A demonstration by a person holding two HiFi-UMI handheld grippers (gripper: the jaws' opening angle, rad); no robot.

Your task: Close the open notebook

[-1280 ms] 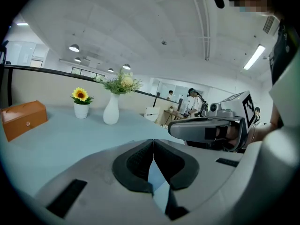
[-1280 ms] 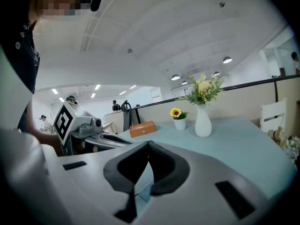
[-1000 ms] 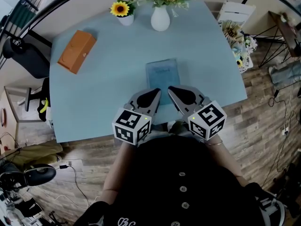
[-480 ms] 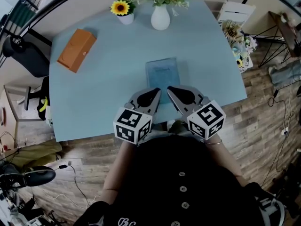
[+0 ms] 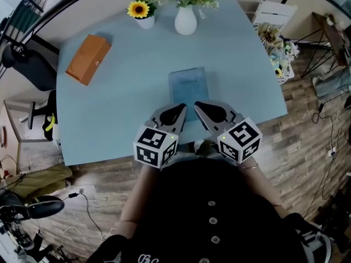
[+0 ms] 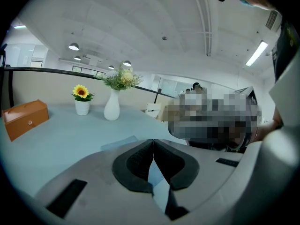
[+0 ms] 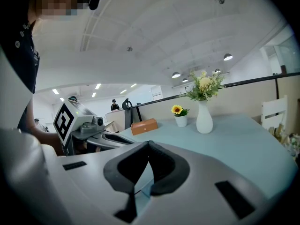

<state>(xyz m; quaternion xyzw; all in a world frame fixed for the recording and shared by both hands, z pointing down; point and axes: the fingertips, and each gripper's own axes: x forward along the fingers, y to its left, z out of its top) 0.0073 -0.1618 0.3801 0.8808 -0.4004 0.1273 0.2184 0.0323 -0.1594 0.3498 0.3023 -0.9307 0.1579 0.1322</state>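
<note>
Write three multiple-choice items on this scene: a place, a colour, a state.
1. Where on the table is the orange box? A) far left B) far right C) at the near edge
2. What colour is the vase? A) white B) black C) red
3. How do the left gripper's jaws stand? A) wide apart B) together C) clamped on the vase
Answers: 1 A, the head view shows it far left; 2 A, plainly white; 3 B, the tips meet in the left gripper view.
</note>
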